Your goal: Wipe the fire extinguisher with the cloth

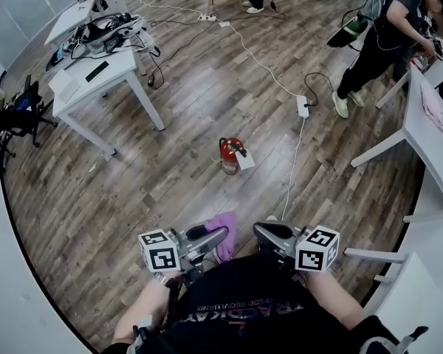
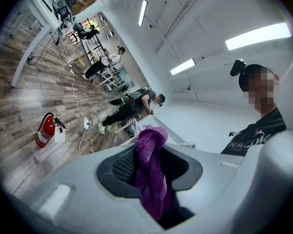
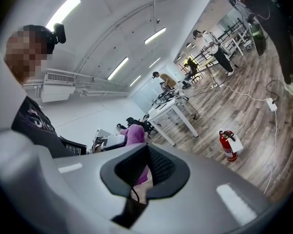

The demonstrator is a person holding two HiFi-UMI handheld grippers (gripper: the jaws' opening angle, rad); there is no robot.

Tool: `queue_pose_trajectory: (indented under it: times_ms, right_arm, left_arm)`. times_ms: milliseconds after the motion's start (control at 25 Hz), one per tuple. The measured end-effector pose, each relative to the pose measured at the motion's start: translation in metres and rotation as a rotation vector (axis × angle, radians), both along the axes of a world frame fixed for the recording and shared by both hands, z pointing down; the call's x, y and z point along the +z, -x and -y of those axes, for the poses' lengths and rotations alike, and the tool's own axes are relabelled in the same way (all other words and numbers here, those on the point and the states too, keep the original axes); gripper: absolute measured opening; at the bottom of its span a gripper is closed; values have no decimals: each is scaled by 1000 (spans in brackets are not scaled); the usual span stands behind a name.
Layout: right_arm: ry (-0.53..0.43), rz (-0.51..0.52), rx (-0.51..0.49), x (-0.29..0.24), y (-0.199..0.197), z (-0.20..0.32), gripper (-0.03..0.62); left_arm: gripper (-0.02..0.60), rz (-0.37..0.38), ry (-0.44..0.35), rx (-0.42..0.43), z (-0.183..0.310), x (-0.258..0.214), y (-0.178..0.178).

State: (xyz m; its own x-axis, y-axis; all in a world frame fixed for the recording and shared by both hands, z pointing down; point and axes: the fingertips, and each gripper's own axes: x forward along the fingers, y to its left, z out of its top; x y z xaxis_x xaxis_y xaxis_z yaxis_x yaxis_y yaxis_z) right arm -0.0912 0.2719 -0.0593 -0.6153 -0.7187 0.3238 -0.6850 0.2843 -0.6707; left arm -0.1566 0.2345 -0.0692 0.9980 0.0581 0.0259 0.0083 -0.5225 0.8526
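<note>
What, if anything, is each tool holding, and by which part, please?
The left tool pinches the purple cloth partway along; the right tool is shut, empty.

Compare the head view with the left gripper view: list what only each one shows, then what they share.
Only the head view: the right gripper and both grippers' marker cubes.

Only the left gripper view: the ceiling lights, and a close look at the left gripper with its jaws closed on the purple cloth.

Both: the cloth, and the red fire extinguisher standing on the wood floor, apart from the grippers.
</note>
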Motion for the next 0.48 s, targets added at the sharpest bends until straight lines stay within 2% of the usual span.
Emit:
queue_pose_trajectory:
  times_ms: [480]
  right_arm:
    - [9,6,-18,3,1,5,2]
  left_arm:
    - [109,1,15,-10,5,2,-3]
